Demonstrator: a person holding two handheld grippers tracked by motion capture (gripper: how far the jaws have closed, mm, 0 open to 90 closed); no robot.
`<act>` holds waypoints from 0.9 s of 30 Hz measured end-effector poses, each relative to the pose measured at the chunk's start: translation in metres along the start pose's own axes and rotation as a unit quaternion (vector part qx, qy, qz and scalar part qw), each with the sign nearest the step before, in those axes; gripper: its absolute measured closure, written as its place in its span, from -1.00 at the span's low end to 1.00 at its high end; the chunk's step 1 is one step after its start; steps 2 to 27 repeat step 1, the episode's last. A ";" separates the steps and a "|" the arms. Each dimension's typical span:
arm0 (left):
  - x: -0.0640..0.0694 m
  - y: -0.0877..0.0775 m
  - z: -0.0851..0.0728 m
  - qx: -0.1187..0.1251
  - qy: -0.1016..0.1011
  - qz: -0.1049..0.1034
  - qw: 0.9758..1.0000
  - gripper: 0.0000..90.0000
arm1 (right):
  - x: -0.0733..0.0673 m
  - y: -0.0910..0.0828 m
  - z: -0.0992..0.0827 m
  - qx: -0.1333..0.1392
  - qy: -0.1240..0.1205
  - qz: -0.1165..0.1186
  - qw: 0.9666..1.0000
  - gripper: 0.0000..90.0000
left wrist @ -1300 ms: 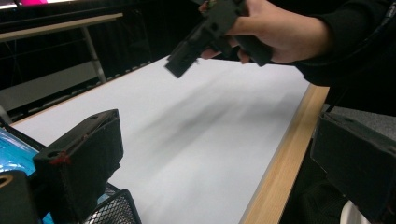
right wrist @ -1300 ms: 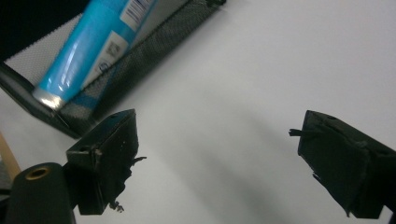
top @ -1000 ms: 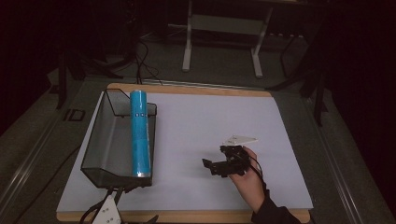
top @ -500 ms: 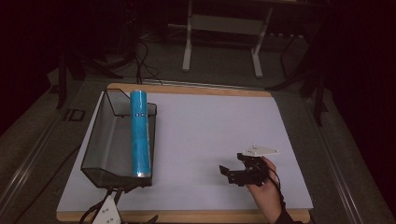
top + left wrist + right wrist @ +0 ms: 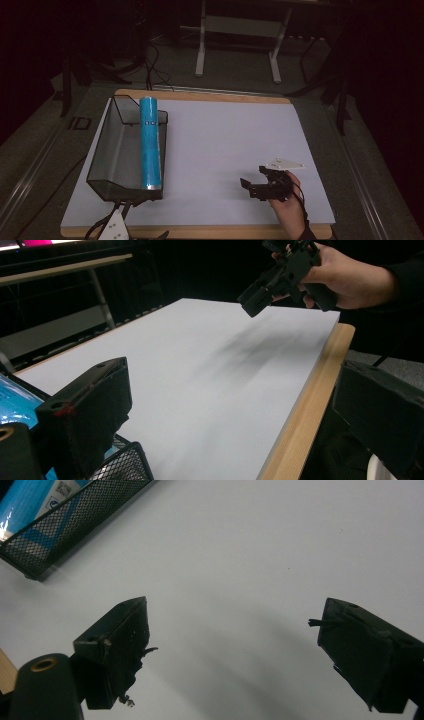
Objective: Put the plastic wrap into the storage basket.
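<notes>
A blue tube (image 5: pixel 150 145) lies lengthwise in a black mesh tray (image 5: pixel 100 160) at the table's left. The right gripper view catches the tube (image 5: pixel 30 500) and the tray's corner (image 5: pixel 75 520) at upper left. My right gripper (image 5: pixel 253 178), held in a hand near the front right of the white sheet, is open over bare sheet. Its jaws (image 5: pixel 240 645) stand wide apart with nothing between them. My left gripper (image 5: pixel 145 218) sits at the front edge by the tray's near end. It is open and empty (image 5: pixel 235 415), one jaw over the tray's corner (image 5: pixel 120 465).
The white sheet (image 5: pixel 230 140) covers a wooden board whose rim (image 5: pixel 305 405) shows along the near edge. Dark floor, cables and a metal stand (image 5: pixel 237 45) lie beyond the far side. The other hand with its gripper (image 5: pixel 280 280) hovers in the left gripper view.
My right gripper has moved to the right and a little nearer the front edge, still open. The left gripper, tube and tray have not moved.
</notes>
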State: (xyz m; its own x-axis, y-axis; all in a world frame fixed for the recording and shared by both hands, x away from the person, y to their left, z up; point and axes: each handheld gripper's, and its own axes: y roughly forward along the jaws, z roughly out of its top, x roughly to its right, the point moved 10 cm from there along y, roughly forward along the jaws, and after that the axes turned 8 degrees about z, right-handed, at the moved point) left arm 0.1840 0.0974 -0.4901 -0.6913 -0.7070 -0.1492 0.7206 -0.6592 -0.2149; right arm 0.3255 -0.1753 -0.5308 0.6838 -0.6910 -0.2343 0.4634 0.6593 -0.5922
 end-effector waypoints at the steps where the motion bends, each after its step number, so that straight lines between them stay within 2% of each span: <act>1: 0.000 0.000 0.000 0.000 0.000 0.000 1.000 -0.93 | 0.000 0.000 0.000 0.002 -0.002 -0.001 1.000 -0.71; 27: 0.000 0.000 0.000 0.000 0.000 0.000 1.000 -0.93 | 0.000 0.000 0.000 0.002 -0.002 -0.001 1.000 -0.71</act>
